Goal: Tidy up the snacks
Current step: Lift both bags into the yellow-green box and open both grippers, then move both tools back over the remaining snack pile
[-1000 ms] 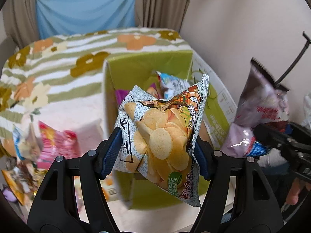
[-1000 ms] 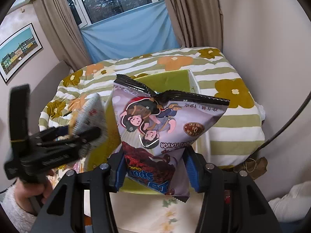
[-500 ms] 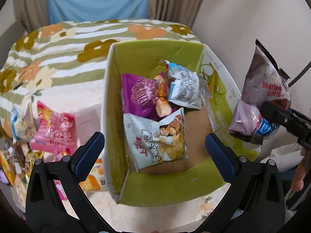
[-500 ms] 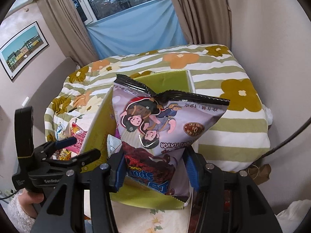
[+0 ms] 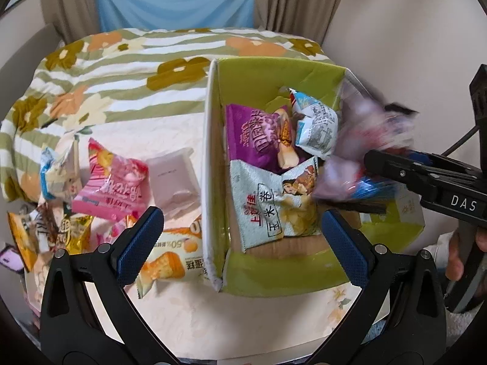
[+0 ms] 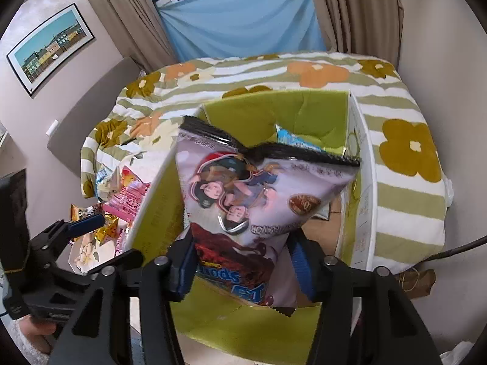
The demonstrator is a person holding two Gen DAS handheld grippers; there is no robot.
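The left hand-held gripper [image 5: 240,231] hangs with its blue-padded fingers [image 5: 141,237] spread wide apart and nothing between them, poised above the near left corner of the green box [image 5: 274,70]. The right hand-held gripper [image 6: 240,264] is clamped on a pale purple snack bag [image 6: 258,194] with cartoon faces, gripping it near its lower end and holding it over the open box. From the left camera that bag looks blurred.

Inside the box lie a chip bag [image 5: 274,206] with a grey-blue front, a purple bag [image 5: 255,137] behind it, and a white and blue packet [image 5: 316,127] toward the far right corner.

Left of the box, on the surface [image 5: 243,319], more snacks are scattered: a pink bag [image 5: 115,185], an orange and white cracker bag [image 5: 170,258] touching the box wall, a white pouch [image 5: 173,179] and gold packets [image 5: 73,231]. A flowered blanket [image 5: 121,67] lies beyond.
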